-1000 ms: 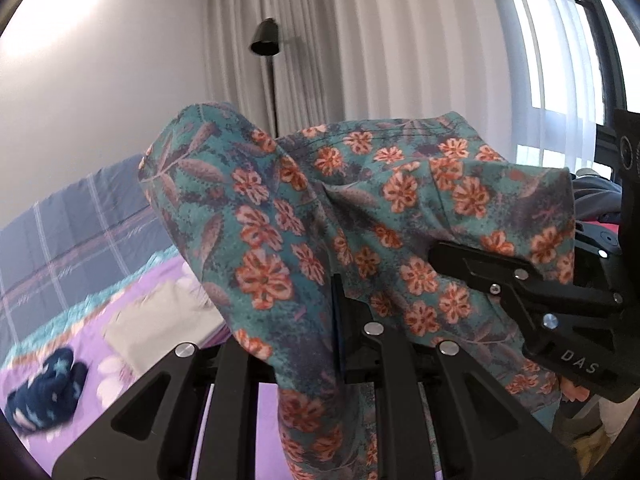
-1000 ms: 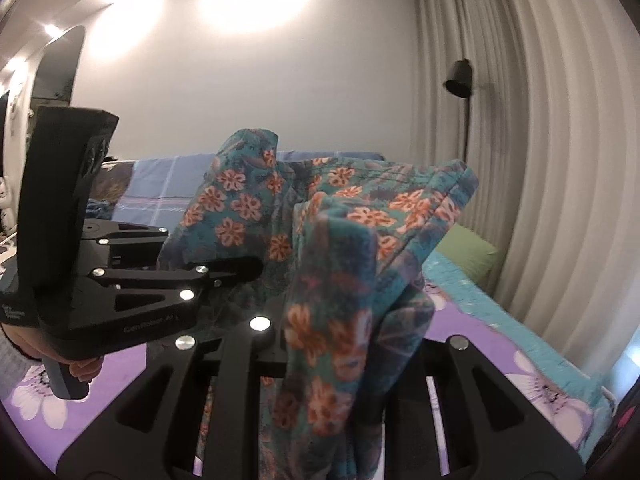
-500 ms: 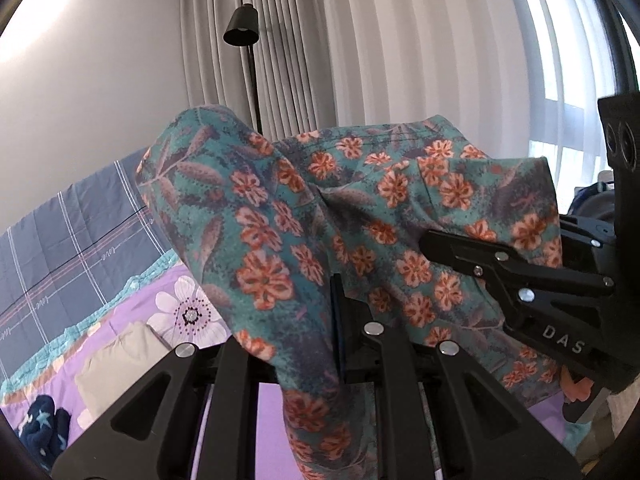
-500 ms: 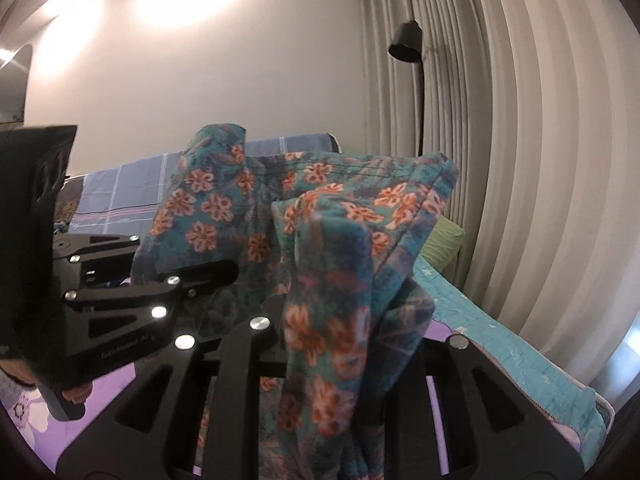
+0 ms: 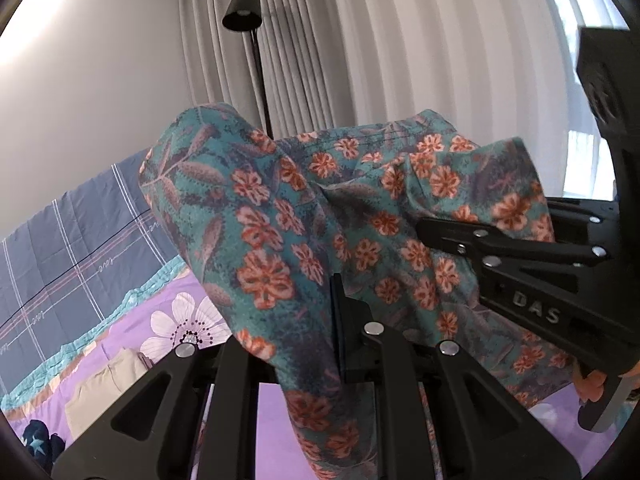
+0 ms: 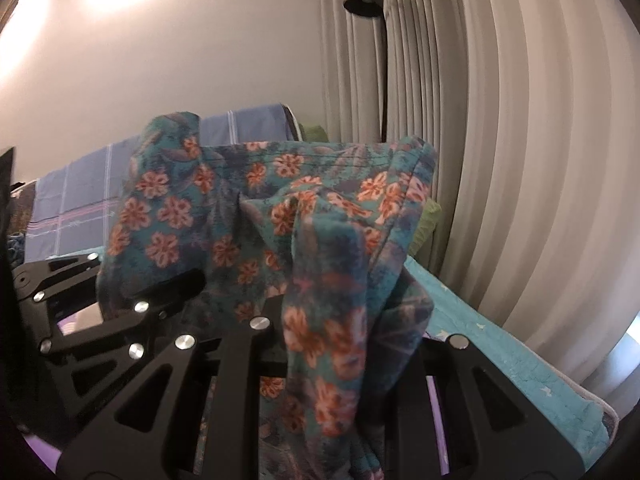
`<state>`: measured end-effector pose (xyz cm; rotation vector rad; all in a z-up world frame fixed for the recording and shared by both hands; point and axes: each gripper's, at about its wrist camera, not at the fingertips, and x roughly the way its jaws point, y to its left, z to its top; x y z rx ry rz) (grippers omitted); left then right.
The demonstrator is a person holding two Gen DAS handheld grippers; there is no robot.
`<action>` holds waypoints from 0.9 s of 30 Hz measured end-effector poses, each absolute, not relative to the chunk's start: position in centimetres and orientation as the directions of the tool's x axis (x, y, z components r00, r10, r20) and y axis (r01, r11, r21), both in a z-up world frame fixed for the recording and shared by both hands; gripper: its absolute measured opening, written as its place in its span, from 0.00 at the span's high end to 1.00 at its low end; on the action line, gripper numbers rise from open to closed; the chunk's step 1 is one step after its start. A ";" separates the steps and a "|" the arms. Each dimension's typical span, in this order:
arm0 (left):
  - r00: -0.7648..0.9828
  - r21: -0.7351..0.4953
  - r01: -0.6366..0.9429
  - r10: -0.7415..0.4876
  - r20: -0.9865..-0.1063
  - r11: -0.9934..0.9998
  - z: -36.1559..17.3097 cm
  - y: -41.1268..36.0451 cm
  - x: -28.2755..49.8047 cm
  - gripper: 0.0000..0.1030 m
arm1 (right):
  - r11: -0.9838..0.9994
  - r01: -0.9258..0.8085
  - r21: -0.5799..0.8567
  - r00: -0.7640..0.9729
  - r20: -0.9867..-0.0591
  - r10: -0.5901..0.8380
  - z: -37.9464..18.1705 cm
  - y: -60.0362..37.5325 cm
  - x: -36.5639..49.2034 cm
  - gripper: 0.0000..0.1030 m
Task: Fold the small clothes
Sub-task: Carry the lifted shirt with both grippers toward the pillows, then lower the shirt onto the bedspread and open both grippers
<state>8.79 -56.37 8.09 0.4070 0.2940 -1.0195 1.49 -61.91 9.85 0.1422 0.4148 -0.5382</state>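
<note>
A teal garment with orange flowers (image 5: 320, 216) hangs in the air above the bed, stretched between both grippers. My left gripper (image 5: 320, 292) is shut on one end of its top edge; the cloth drapes down over the fingers. My right gripper (image 6: 316, 280) is shut on the other end of the garment (image 6: 256, 208). The right gripper also shows at the right of the left wrist view (image 5: 424, 228). The left gripper also shows at the left of the right wrist view (image 6: 192, 280). Fingertips are hidden by cloth.
Below lies a purple flowered bedsheet (image 5: 176, 320) with a blue plaid quilt (image 5: 72, 248) behind. A beige folded cloth (image 5: 104, 388) and a dark blue star-print item (image 5: 40, 444) lie at lower left. A floor lamp (image 5: 242, 12), curtains (image 6: 500, 120) and a green pillow (image 6: 426, 224) stand behind.
Both grippers have swung with the garment towards the curtains and window side. The beige cloth and dark blue item slid towards the lower-left corner. The grips are unchanged.
</note>
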 end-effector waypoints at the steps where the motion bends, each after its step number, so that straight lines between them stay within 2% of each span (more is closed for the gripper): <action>1: 0.502 0.198 0.864 -0.751 -0.429 0.463 7.6 -56.8 9.1 0.86 | 0.848 0.530 0.026 0.771 -0.431 -0.469 9.4 -62.3 2.1 0.82; 6: 0.525 0.240 0.849 -0.701 -0.482 0.471 4.4 -58.8 11.0 0.83 | 0.830 0.557 0.028 0.731 -0.491 -0.474 6.2 -63.5 4.8 0.82; 8: 0.546 0.268 0.835 -0.666 -0.508 0.480 2.8 -59.7 12.0 0.69 | 0.812 0.583 0.004 0.699 -0.512 -0.499 5.1 -64.1 5.8 0.80; 9: 0.560 0.276 0.825 -0.643 -0.523 0.494 2.0 -60.1 12.5 0.66 | 0.796 0.605 -0.004 0.674 -0.530 -0.515 4.1 -64.5 6.3 0.75; 10: 0.578 0.285 0.811 -0.619 -0.532 0.511 1.2 -60.2 12.9 0.61 | 0.776 0.631 -0.015 0.644 -0.547 -0.535 3.3 -65.0 6.8 0.60; 11: 0.595 0.296 0.795 -0.590 -0.545 0.529 0.2 -60.2 13.3 0.59 | 0.740 0.671 -0.045 0.595 -0.564 -0.573 2.3 -65.5 7.1 0.53; 12: 0.602 0.300 0.789 -0.576 -0.553 0.537 -0.6 -60.0 13.6 0.58 | 0.702 0.707 -0.088 0.535 -0.581 -0.613 1.1 -65.9 7.3 0.47; 14: 0.587 0.293 0.797 -0.562 -0.582 0.529 -2.2 -59.3 13.9 0.57 | 0.676 0.722 -0.148 0.458 -0.630 -0.627 -1.2 -66.3 7.3 0.47; 18: 0.526 0.295 0.838 -0.536 -0.660 0.459 -5.6 -58.5 13.9 0.53 | 0.700 0.693 -0.173 0.387 -0.729 -0.564 -5.9 -66.3 6.4 0.47; 20: 0.503 0.307 0.852 -0.503 -0.703 0.424 -7.8 -58.4 13.3 0.53 | 0.696 0.699 -0.163 0.391 -0.728 -0.563 -7.0 -66.6 5.6 0.47; 23: 0.548 0.366 0.831 -0.504 -0.668 0.419 -8.1 -57.8 12.1 0.58 | 0.677 0.725 -0.130 0.377 -0.747 -0.547 -7.1 -66.8 5.5 0.41; 27: 0.560 0.386 0.824 -0.501 -0.659 0.414 -7.9 -57.3 11.4 0.58 | 0.659 0.742 -0.125 0.366 -0.748 -0.553 -7.0 -67.7 5.5 0.34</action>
